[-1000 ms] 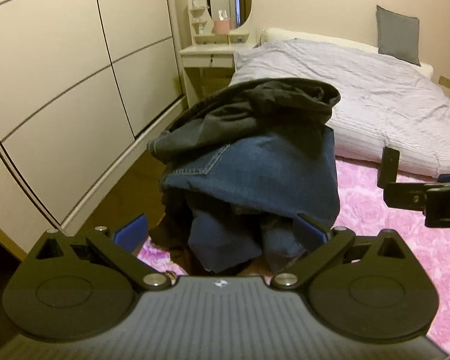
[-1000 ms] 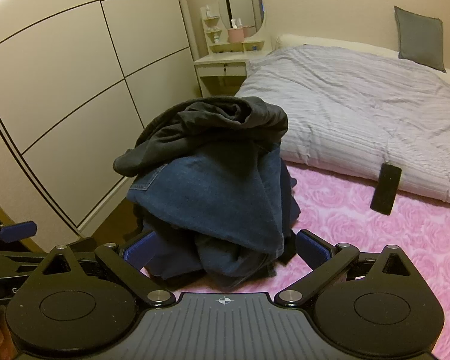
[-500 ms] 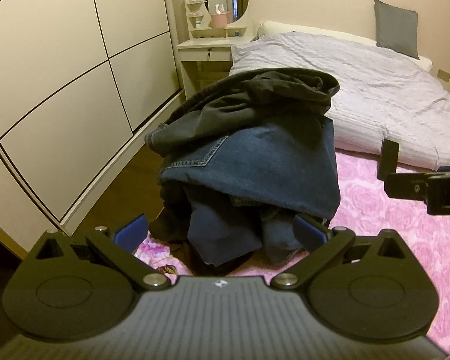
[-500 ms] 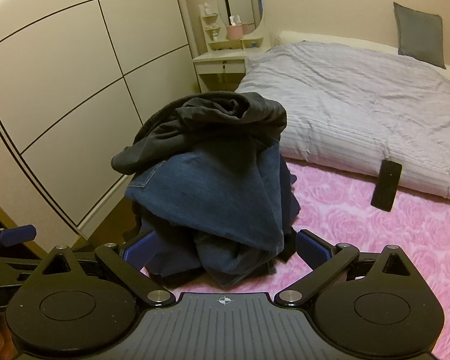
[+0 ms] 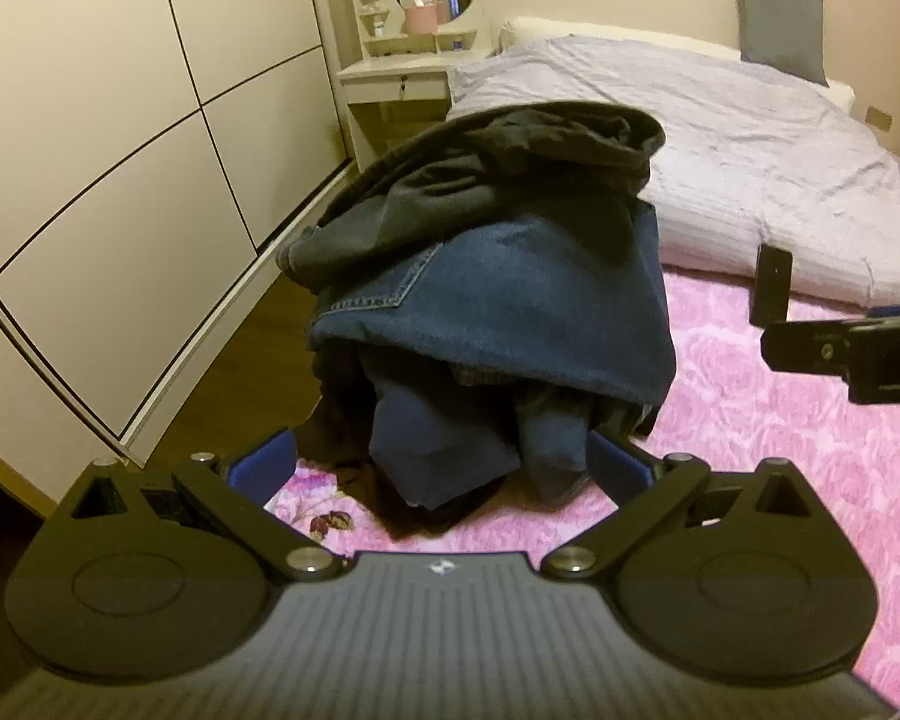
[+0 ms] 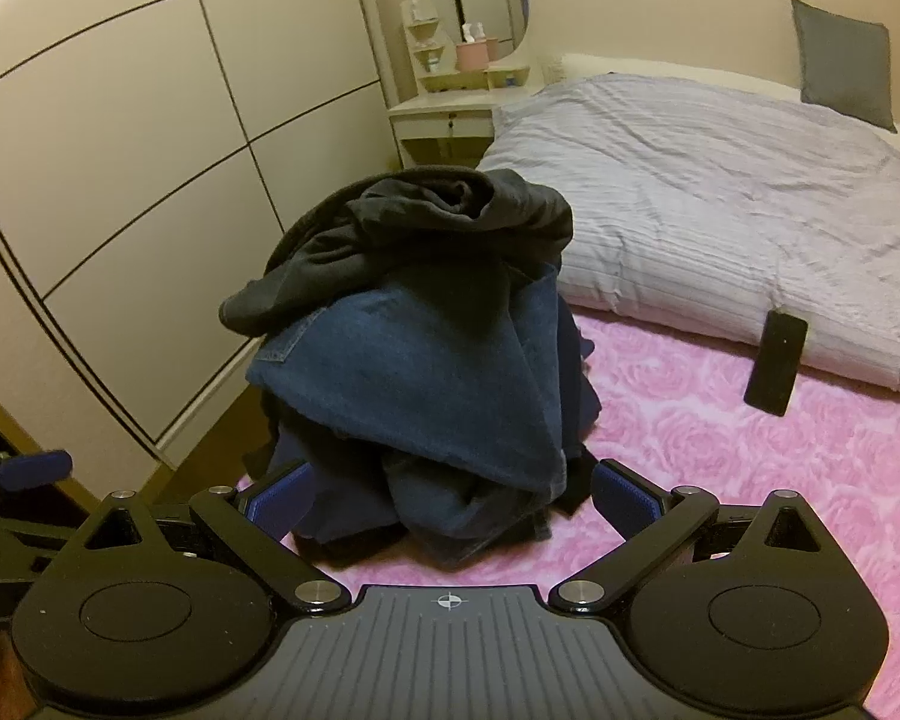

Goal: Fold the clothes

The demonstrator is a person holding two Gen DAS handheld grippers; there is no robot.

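Observation:
A heap of clothes stands on the pink rose-patterned blanket (image 5: 780,420) (image 6: 750,462). Blue jeans (image 5: 510,306) (image 6: 426,378) drape over the heap, and a dark grey garment (image 5: 510,168) (image 6: 444,222) lies on top. More dark blue cloth hangs beneath. My left gripper (image 5: 441,462) is open, its blue pads just short of the heap's near foot. My right gripper (image 6: 450,495) is open too, its pads flanking the bottom of the heap. Neither holds anything. The right gripper's body (image 5: 858,354) shows at the right edge of the left wrist view.
A black phone (image 5: 771,285) (image 6: 777,363) lies at the edge of a lilac duvet (image 5: 750,150) (image 6: 720,198). A white wardrobe (image 5: 120,150) (image 6: 120,180) fills the left. A small dresser with a round mirror (image 5: 402,69) (image 6: 450,114) stands behind the heap. Wooden floor (image 5: 222,378) runs along the wardrobe.
Both cameras have drifted slightly, so the heap sits a little lower in each view. Both grippers remain open and the clothes have not been touched.

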